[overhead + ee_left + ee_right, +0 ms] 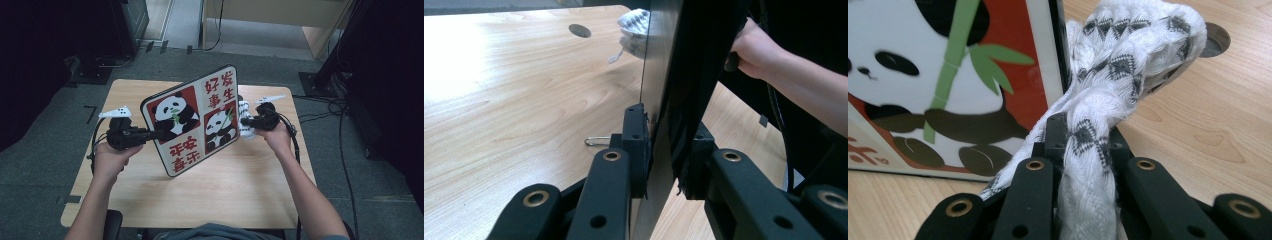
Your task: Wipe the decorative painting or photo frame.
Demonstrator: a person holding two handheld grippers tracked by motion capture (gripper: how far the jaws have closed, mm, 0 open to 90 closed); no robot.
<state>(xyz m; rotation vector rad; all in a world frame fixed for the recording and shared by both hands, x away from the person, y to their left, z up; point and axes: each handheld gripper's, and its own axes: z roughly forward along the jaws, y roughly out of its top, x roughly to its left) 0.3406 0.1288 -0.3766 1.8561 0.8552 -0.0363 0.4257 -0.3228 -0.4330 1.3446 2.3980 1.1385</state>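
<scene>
Left hand-held gripper [161,133] pinching the left edge of the panda board [192,120] — jaws pressed onto front and back faces, seen edge-on in the left gripper view [663,150]. Board held tilted, raised above the wooden surface [250,185], printed face toward the high camera; lower corner apparently near the wood, contact not clear. Probable reason for the edge grip: keeps the printed face free and turned up for wiping.

Right hand-held gripper [245,122] clamped on a bunched white cloth with grey zigzag pattern [1108,75]; cloth squeezed between the jaws, loose end bulging out ahead of the pads. In the high view, cloth [245,125] just beside the right edge of the board, about level with the lower panda panel. In the right gripper view, cloth right up against the board's dark rim [1060,55] — touching or nearly so, not certain.

Judgement: wipe in hand, cloth at the right border, no stroke across the face evident yet. Bunched grip gives a padded tip; steady left pinch needed to resist the push.

Small metal clip [596,141] lying on the surface beyond the left jaws; round hole [580,31] farther off.
</scene>
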